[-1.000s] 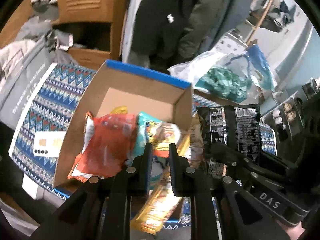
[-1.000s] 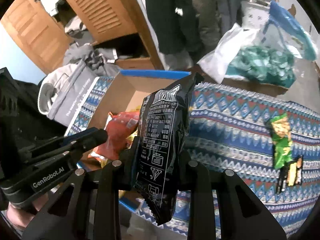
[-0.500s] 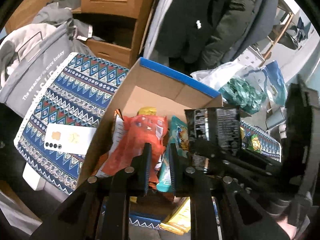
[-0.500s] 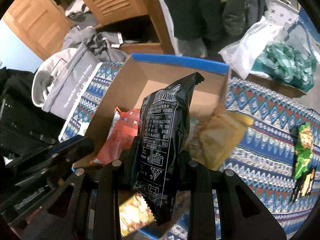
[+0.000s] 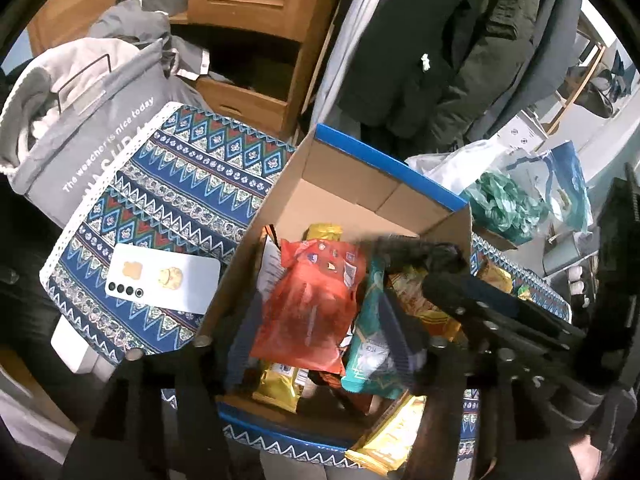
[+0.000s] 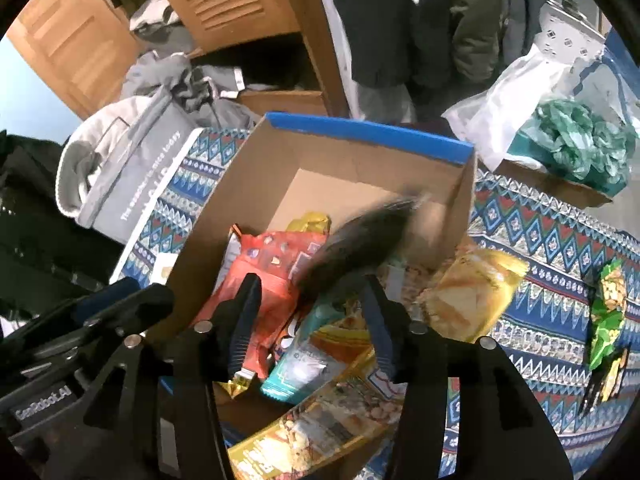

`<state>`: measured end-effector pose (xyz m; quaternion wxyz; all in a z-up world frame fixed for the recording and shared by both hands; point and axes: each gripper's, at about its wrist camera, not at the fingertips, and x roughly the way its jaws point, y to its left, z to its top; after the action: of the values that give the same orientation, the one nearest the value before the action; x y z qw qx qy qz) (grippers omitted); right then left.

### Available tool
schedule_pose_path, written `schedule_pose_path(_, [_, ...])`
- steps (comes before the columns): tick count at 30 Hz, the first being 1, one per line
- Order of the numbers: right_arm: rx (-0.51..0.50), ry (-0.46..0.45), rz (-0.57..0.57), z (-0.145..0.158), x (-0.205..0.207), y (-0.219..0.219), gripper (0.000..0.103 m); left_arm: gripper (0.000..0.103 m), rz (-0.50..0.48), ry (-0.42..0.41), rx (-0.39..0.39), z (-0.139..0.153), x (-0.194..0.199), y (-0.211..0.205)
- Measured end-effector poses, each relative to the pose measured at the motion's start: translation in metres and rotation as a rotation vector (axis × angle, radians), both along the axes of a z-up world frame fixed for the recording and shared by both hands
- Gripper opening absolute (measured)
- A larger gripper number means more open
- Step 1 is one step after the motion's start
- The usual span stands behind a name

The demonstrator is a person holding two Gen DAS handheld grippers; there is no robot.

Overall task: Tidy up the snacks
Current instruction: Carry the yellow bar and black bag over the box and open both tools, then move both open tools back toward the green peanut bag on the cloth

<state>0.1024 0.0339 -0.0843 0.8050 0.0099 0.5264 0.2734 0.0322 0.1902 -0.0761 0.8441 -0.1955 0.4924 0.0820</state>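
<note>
Looking through the left wrist view, we see the open cardboard box with blue rim (image 5: 384, 160) on the patterned blue cloth-covered table (image 5: 180, 200), already loaded: a red-orange snack pouch (image 5: 316, 304), a teal packet (image 5: 372, 344) and gold wrappers lie inside. Our left gripper (image 5: 320, 340) hangs over the box with its fingers spread wide, holding nothing. A white phone (image 5: 160, 284) lies left of the box.

In the right wrist view, the right gripper (image 6: 312, 312) is also wide apart, and a black snack bag (image 6: 356, 244), motion-blurred, sits free just ahead of its fingers, above the box contents; we judge it is dropping in. Outside the box we note a yellow crinkled bag (image 6: 476, 292) at its right wall and a green packet (image 6: 608, 312) further right. Most snacks appear boxed; those two seem left.
</note>
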Motion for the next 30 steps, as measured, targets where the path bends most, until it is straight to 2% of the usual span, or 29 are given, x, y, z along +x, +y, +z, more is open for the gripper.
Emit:
schedule_pose_path(1, [0.001, -0.011, -0.007, 0.004, -0.001, -0.003, 0.061, 0.069, 0.000, -0.002, 0.001, 0.001, 0.000, -0.001])
schedule_pose_path(4, [0.003, -0.038, -0.018, 0.014, -0.003, -0.011, 0.062, 0.076, -0.004, -0.002, 0.010, 0.002, 0.000, -0.005])
schedule_pose_path(7, [0.020, -0.055, -0.036, 0.024, -0.005, -0.023, 0.065, 0.077, -0.009, 0.001, 0.006, 0.003, -0.001, -0.011])
schedule_pose_path(13, [0.005, -0.086, -0.077, 0.035, -0.010, -0.054, 0.066, 0.077, -0.053, 0.003, -0.003, 0.007, 0.002, -0.034])
schedule_pose_path(30, [-0.021, -0.046, -0.277, 0.011, -0.020, -0.196, 0.065, 0.077, -0.215, 0.022, 0.040, 0.009, 0.006, -0.131])
